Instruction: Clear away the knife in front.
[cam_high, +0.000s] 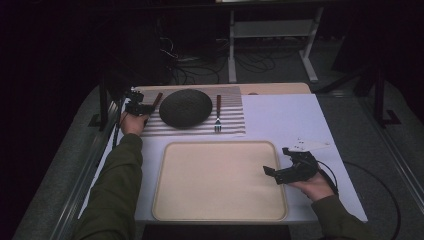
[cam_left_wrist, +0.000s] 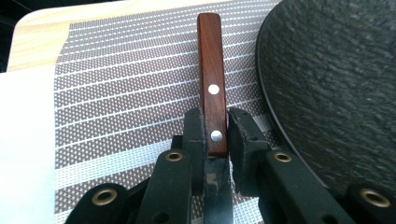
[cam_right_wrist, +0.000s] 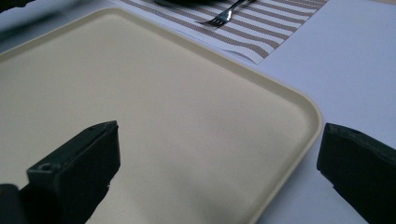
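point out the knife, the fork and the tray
knife (cam_left_wrist: 211, 79), left gripper view, wooden handle
fork (cam_high: 218, 122), high view, neck above the tines
tray (cam_high: 220, 145), high view, far rim

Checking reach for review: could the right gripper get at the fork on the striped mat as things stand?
Probably yes: the right gripper is open and holds nothing, and the fork lies uncovered beyond the tray.

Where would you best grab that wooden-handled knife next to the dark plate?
Grip the knife across its wooden handle near the blade end, coming in along its length from the near side, as the left tongs do. The handle is straight and narrow with flat sides for the pads. The plate lies close on one side, so stay in line.
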